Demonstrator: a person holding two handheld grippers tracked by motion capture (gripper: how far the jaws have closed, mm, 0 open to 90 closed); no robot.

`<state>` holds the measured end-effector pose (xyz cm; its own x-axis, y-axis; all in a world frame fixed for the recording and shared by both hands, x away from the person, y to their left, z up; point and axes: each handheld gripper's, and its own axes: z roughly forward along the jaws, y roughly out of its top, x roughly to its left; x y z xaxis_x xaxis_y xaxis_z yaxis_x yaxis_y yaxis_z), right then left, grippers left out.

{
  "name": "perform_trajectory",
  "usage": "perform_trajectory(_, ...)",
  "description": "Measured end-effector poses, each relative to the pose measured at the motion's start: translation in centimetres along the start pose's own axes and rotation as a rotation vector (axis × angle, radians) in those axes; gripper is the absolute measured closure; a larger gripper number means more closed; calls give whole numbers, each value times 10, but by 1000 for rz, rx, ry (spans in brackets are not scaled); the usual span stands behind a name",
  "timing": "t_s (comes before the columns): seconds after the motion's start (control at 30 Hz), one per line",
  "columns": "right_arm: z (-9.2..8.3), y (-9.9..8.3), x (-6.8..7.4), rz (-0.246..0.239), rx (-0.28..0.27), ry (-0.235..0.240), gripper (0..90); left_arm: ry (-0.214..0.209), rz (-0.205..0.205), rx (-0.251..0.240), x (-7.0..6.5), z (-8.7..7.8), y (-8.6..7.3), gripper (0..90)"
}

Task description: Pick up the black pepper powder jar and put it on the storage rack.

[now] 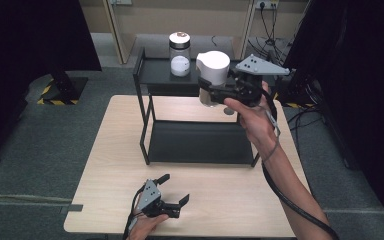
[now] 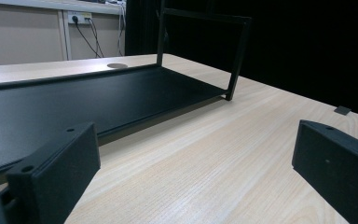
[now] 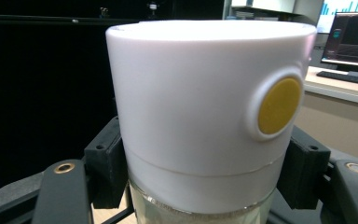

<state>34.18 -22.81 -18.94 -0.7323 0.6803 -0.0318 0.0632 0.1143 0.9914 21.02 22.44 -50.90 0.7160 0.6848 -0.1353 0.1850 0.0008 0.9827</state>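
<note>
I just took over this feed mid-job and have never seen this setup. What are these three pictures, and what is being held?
No robot here: a person works with a hand-held two-jaw gripper in each hand. The high view looks down on a wooden table with a black two-level shelf. A glass jar stands on the upper level. The other two pictures come from cameras riding on the grippers. The right gripper is raised and clamps a white-lidded jar with a yellow button. The left gripper is open and holds nothing, low over the table.
</note>
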Motion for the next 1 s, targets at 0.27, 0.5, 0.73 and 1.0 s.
perform_trajectory(0.27,21,16,-4,5,11,-65,307,-2,-1,0,1,0,0,1)
perform_trajectory(0.5,36,20,-11,33,23,-130,307,-3,-2,0,1,-1,0,1)
perform_trajectory(0.73,52,19,-18,52,17,-173,307,-3,-3,0,1,-1,0,1)
perform_trajectory(1.0,67,19,-17,36,27,-225,307,-5,-6,-4,2,-1,0,1)
